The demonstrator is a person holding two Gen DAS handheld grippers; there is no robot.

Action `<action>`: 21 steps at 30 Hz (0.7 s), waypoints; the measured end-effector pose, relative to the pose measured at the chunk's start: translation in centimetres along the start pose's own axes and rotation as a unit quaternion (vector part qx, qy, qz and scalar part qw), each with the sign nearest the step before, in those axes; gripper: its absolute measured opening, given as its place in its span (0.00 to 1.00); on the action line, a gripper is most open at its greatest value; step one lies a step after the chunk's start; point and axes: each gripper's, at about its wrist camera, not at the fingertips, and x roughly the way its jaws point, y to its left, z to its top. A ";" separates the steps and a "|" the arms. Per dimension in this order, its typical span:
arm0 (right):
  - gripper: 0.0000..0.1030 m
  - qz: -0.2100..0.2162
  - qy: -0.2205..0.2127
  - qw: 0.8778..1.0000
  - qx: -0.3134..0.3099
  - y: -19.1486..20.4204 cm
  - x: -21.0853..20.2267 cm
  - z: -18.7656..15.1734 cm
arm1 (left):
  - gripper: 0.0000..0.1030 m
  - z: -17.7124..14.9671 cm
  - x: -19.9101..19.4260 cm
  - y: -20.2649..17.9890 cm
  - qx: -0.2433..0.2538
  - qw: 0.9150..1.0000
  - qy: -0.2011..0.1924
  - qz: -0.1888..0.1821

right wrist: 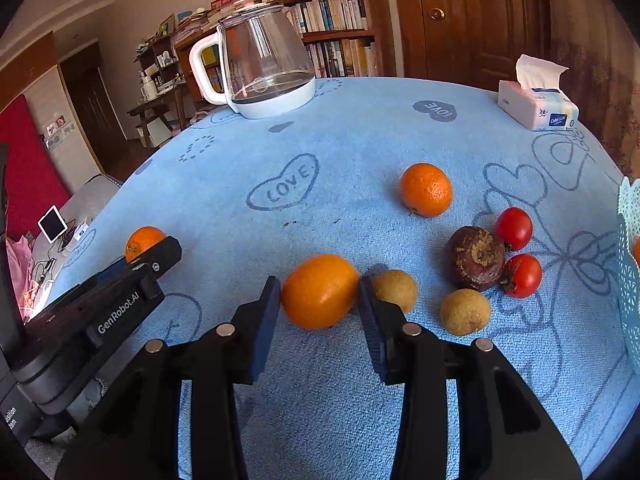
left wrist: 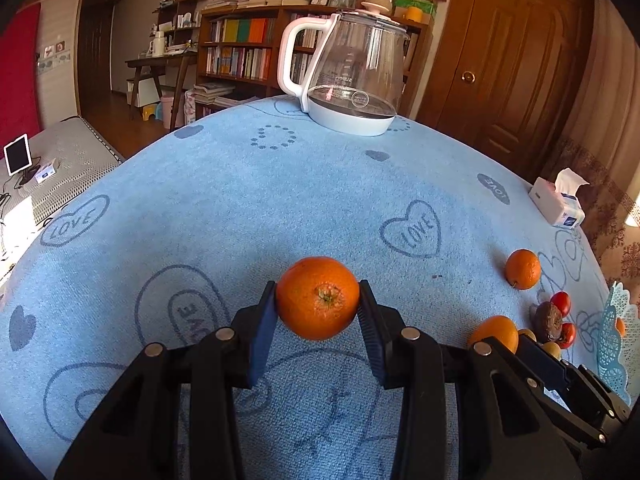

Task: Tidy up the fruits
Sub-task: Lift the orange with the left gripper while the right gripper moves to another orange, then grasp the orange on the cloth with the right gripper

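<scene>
Through the left wrist view, your left tongs (left wrist: 318, 300) pinch an orange (left wrist: 318, 298) just above the blue worktop (left wrist: 240, 200), so that pick looks done. In the right wrist view, your right tongs (right wrist: 319, 294) are pressed on a smoother orange fruit (right wrist: 320, 291) beside a brown longan (right wrist: 394, 290). Next, I'd judge, lift both and carry them toward the lacy blue basket (right wrist: 630, 248) at the right edge.

Behind my workspace I've got a glass kettle (left wrist: 352, 80) on the blue LOVE-print tablecloth (left wrist: 240, 208), tissue pack (right wrist: 536, 106) off right, bookshelf (left wrist: 240, 52) behind.
</scene>
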 end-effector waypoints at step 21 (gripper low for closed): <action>0.32 0.016 -0.047 0.999 0.018 -0.6 -1.7 -0.3 | 0.39 -0.2 0.0 -0.5 0.013 1.000 0.001 -0.004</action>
